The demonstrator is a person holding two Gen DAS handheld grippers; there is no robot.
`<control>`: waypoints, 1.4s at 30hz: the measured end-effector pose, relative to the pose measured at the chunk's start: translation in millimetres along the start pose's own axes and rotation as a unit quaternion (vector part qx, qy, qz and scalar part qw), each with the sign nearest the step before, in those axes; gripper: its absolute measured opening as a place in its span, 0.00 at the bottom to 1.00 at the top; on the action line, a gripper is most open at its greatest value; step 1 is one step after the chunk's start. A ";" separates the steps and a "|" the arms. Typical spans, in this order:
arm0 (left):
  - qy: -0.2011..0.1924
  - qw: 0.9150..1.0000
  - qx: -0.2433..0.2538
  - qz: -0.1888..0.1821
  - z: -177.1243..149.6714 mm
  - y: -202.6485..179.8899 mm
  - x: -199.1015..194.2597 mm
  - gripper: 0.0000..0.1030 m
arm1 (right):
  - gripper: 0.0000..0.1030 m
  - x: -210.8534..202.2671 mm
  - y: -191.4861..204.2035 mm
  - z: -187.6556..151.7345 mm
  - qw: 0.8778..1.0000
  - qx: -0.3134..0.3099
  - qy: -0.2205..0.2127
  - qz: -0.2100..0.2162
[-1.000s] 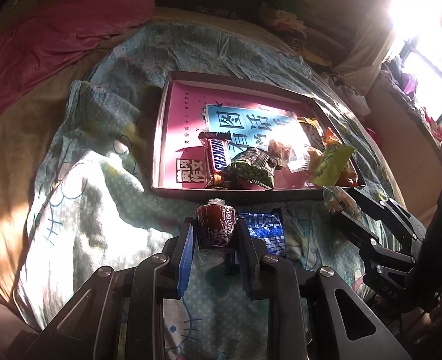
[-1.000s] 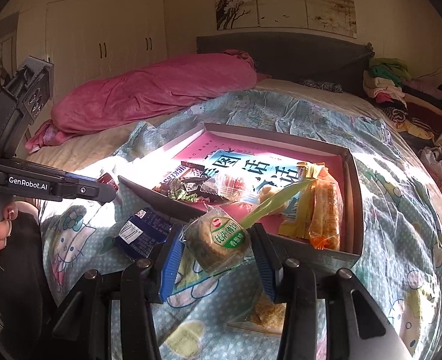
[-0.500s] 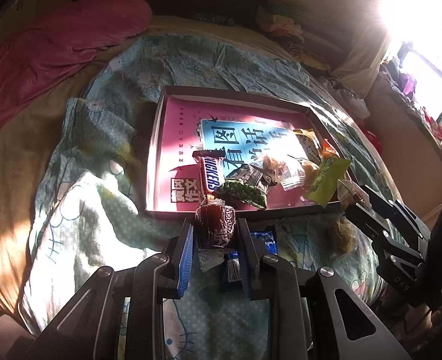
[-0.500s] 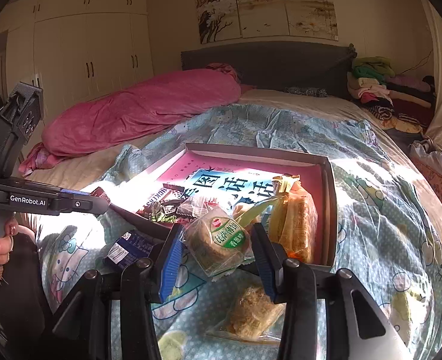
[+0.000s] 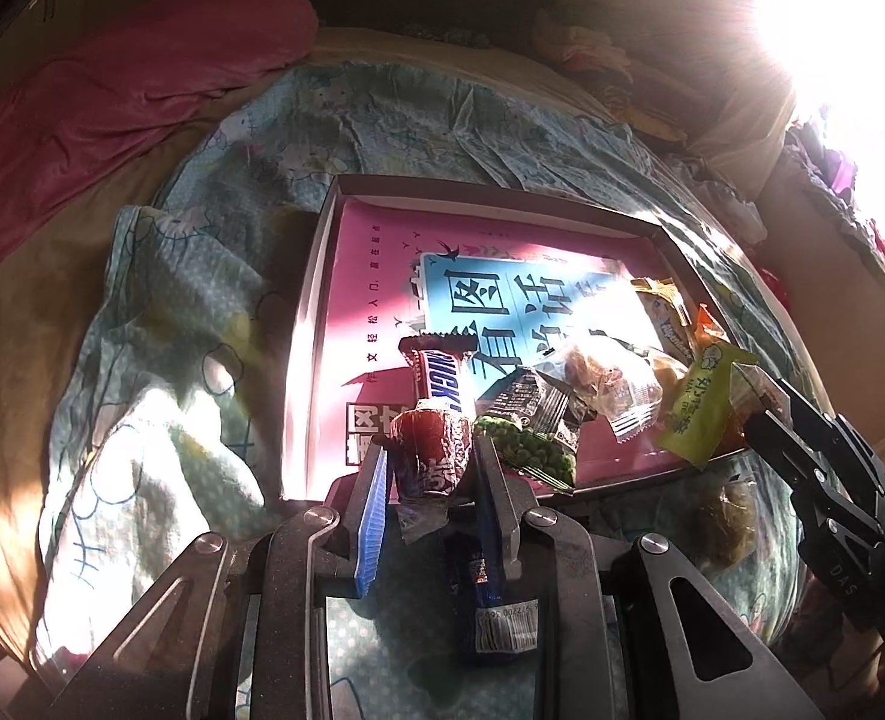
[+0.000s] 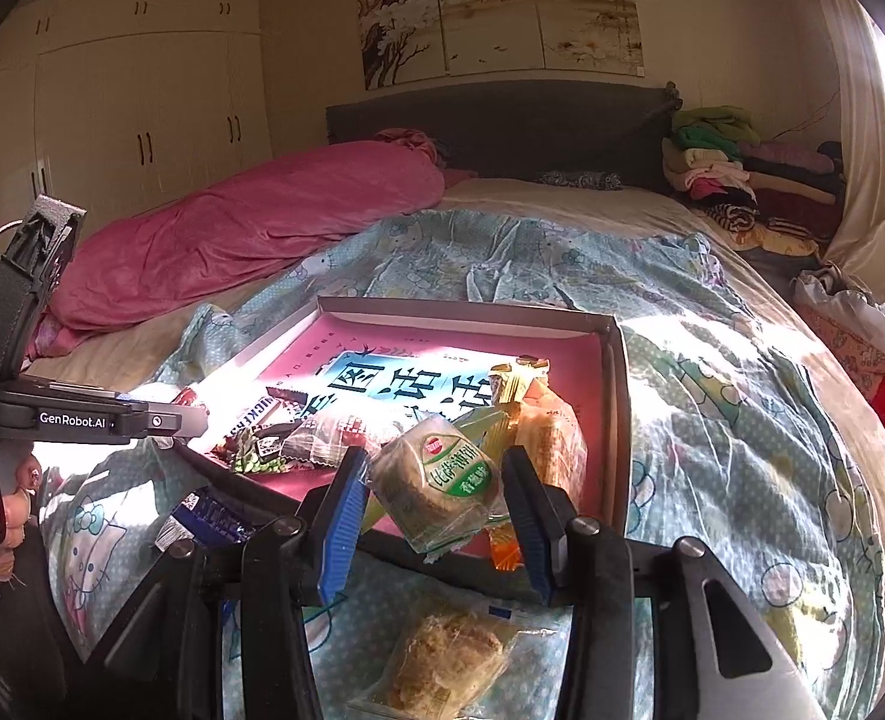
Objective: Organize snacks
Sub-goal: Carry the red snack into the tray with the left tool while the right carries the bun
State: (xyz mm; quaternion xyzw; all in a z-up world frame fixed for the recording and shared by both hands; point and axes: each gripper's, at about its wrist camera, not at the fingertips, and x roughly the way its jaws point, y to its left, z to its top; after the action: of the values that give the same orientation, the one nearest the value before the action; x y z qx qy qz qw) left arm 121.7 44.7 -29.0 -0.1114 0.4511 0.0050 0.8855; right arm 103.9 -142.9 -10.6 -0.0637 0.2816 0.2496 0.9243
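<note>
Hard sunlight floods in from a blown-out white window point(image 5: 832, 18) at two o'clock in the left wrist view, flaring over the corner and washing out nearby detail. It throws bright patches and sharp-edged shadows across the pale blue cartoon-print bedsheet point(image 5: 160, 408) and the shallow cardboard box with a pink printed lining point(image 5: 346, 300). The crumpled pink blanket point(image 6: 232, 228) lies in softer, even light. Both views bend strongly outward, with dark vignetted corners. The nearest black gripper frames at six o'clock sit in shadow, slightly soft.
</note>
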 end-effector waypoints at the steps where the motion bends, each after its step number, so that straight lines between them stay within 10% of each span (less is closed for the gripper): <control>1: 0.000 1.000 0.000 0.000 0.3 0.4 1.5 0.27 | 0.45 2.0 -1.5 0.2 1.000 0.001 0.001 -0.002; 42: 0.017 1.000 -0.014 0.005 0.2 9.1 19.4 0.27 | 0.51 22.8 9.6 -13.9 0.999 -0.022 0.033 -0.004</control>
State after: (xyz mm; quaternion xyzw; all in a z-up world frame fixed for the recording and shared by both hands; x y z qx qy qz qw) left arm 132.3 51.8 -46.1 -0.1216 0.4663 0.0136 0.8761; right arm 108.7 -128.4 -34.6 -0.0929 0.3062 0.2500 0.9139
